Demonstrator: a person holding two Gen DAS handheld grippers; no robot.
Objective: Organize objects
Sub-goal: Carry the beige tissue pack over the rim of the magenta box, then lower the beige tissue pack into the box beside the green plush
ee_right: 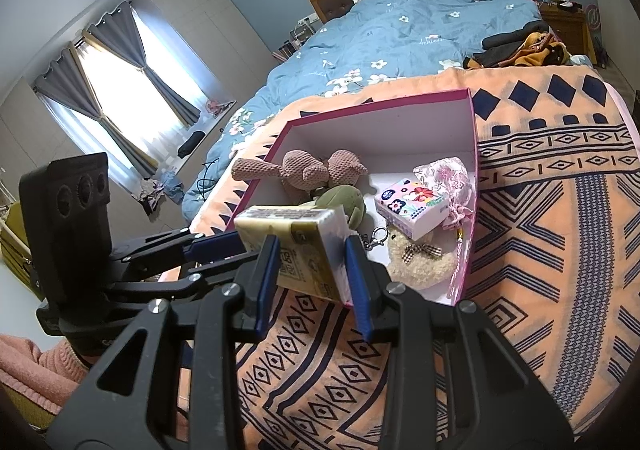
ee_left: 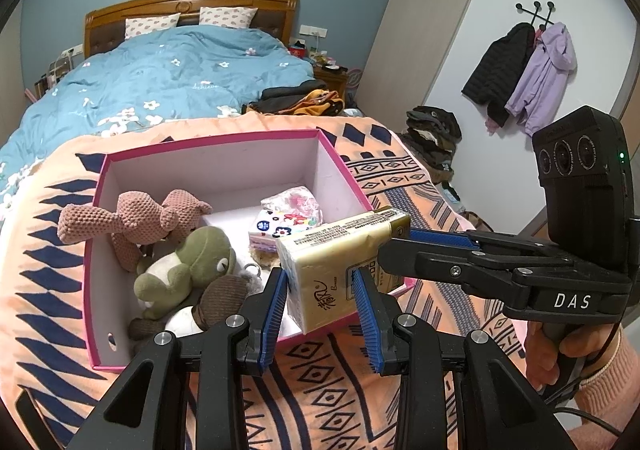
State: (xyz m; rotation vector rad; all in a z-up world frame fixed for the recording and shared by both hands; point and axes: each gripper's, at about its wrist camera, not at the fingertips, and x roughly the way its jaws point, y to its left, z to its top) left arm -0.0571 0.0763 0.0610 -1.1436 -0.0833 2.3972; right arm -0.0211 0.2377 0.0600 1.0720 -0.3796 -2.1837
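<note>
A yellow tissue pack [ee_left: 336, 270] hangs above the near edge of a pink open box [ee_left: 224, 141]. My left gripper [ee_left: 322, 304] has its blue pads on both sides of the pack's near end. My right gripper [ee_right: 312, 270] grips the pack [ee_right: 296, 246] from the other end; in the left wrist view its fingers [ee_left: 436, 240] reach in from the right. The box [ee_right: 474, 137] holds a pink knitted bear [ee_left: 132, 221], a green frog plush [ee_left: 188, 266], a brown plush [ee_left: 224, 294], a floral tissue pack [ee_right: 412, 205] and a pink pouch [ee_right: 448, 177].
The box sits on an orange patterned blanket [ee_right: 540, 250] at the foot of a bed with a blue floral duvet [ee_left: 160, 77]. A cream fuzzy item [ee_right: 420, 266] with a key ring lies in the box. Folded clothes [ee_left: 300, 99] lie on the bed.
</note>
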